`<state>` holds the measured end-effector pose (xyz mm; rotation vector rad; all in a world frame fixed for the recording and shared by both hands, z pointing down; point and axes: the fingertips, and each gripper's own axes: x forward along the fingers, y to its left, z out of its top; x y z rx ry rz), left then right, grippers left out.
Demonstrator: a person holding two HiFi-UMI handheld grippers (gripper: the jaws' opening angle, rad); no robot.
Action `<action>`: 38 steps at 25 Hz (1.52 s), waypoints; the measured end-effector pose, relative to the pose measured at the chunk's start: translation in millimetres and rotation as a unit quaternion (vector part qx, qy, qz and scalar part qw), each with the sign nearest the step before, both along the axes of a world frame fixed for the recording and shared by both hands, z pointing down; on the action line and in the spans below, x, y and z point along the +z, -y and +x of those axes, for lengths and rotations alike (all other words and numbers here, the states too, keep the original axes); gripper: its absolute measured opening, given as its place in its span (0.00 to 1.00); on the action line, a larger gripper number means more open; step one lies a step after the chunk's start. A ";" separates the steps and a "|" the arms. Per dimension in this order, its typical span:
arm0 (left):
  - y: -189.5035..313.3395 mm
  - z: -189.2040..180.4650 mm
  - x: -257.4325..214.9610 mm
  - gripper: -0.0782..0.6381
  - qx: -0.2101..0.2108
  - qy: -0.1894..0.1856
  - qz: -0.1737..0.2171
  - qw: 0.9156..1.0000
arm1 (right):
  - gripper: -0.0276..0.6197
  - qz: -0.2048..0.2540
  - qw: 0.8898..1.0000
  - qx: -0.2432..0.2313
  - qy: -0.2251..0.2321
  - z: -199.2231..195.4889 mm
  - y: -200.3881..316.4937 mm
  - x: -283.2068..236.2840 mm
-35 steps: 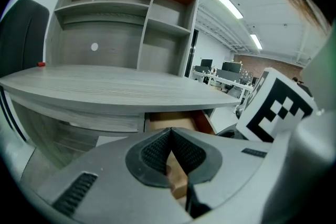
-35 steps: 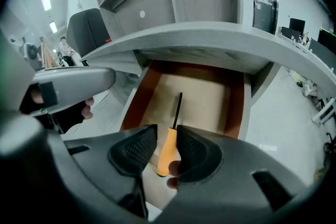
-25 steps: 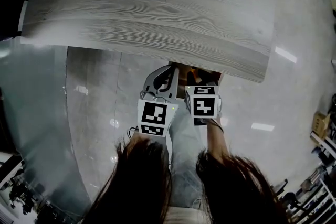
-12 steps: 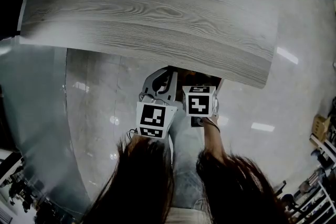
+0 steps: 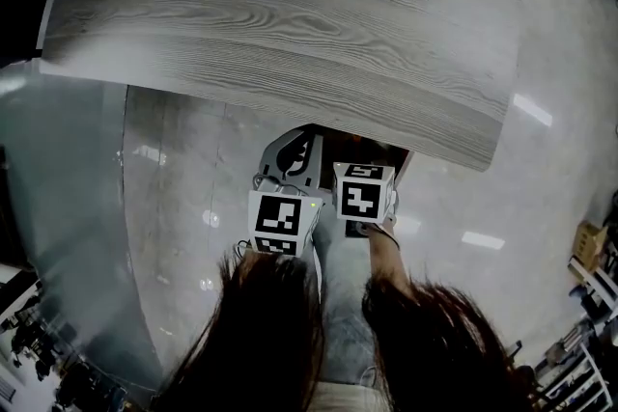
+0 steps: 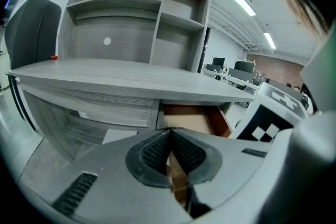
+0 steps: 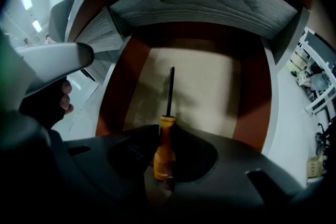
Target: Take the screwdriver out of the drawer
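The right gripper point(image 7: 164, 147) has its jaws closed on the orange handle of the screwdriver point(image 7: 167, 128). The dark shaft points away from it over the pale floor of the open drawer point(image 7: 210, 81), so the tool is in hand but not yet clear of the drawer. Whether the tip rests on the floor or hangs just above it cannot be told. The left gripper point(image 6: 169, 152) is empty, its pads pressed together, and it sits beside the right one in front of the desk point(image 5: 290, 24). The risks look to lie in the withdrawal. The desk top overhangs the drawer closely, so a steep lift could knock the shaft against its underside. The grip is near the handle's front end, so the tool could pivot or slip if bumped.
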<state>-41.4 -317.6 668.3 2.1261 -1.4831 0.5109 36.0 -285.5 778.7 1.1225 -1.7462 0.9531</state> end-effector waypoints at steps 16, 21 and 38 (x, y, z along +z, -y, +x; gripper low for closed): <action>-14.7 -4.5 -10.1 0.13 -0.012 0.012 0.003 1.000 | 0.19 0.012 0.999 0.007 0.030 -2.3 0.6 -36.2; -25.9 -7.7 -16.7 0.13 -0.006 0.016 0.008 1.000 | 0.18 0.020 0.999 0.016 0.033 -0.7 -3.1 -49.7; -58.8 -22.3 -58.5 0.13 0.002 0.008 0.019 1.000 | 0.18 0.021 0.998 0.040 0.037 -2.5 -32.3 -91.1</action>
